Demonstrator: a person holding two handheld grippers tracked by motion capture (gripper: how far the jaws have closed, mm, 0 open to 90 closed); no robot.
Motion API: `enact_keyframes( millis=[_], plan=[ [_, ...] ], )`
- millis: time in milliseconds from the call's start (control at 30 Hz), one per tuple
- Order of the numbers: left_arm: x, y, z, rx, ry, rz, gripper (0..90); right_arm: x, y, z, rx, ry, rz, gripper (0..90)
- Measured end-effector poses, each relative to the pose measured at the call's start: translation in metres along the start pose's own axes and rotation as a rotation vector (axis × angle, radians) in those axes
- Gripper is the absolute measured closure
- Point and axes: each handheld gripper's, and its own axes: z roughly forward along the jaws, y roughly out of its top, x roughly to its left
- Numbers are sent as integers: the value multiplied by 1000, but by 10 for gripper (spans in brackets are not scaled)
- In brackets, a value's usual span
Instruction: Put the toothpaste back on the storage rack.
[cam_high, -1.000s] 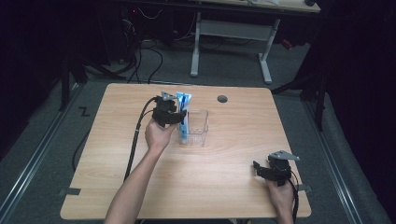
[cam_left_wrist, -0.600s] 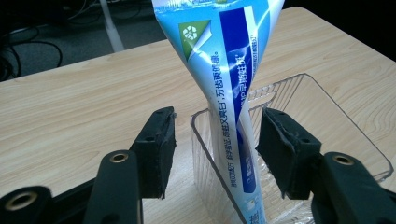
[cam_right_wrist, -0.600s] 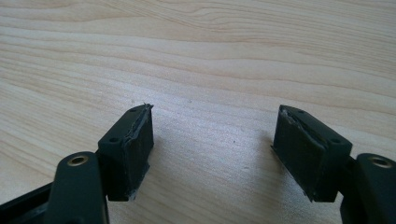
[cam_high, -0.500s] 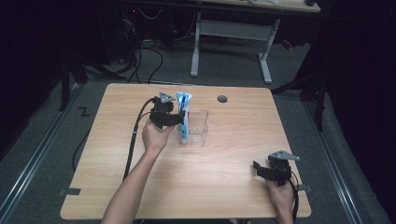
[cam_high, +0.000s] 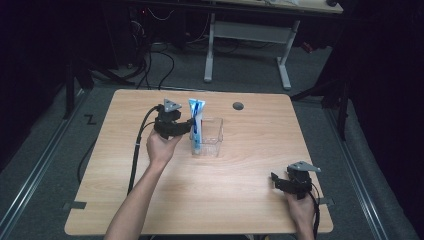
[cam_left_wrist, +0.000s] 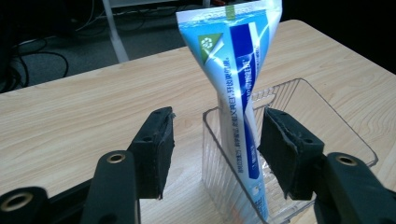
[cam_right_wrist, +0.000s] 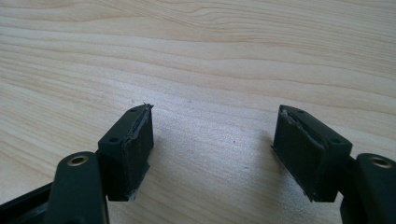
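Left of centre on the wooden surface (cam_high: 125, 200), the left gripper (cam_high: 186, 126) sits level beside a clear plastic bin (cam_high: 214, 136), and a blue-and-white toothpaste tube (cam_left_wrist: 238, 88) stands in that bin, cap end down, leaning against its near wall with the crimped end well above the rim; the fingers (cam_left_wrist: 156, 151) have just been opening and now stand apart on either side of the tube, neither pad pressing it, so the step in hand looks like letting the tube go inside the bin; to do that well, widen the fingers a little more and draw the gripper straight back along its own line, keeping both pads off the tube and the bin's rim, since a brush could tip the tall tube out or drag the light bin; watch that the tube settles against the wall; far to the right, near the surface's front edge, the right gripper (cam_high: 290, 184) rests low with fingers (cam_right_wrist: 133, 149) wide apart over bare wood, holding nothing.
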Motion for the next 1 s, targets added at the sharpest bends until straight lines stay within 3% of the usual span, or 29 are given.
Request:
enact_keyframes(
  millis=[300, 1000],
  plan=[
    [7, -4, -10, -14, 22, -1, 448, 0, 0, 0, 0, 0, -1, 284],
    [11, -16, -29, -35, 29, 4, 448, 0, 0, 0, 0, 1, 0, 284]
  ],
)
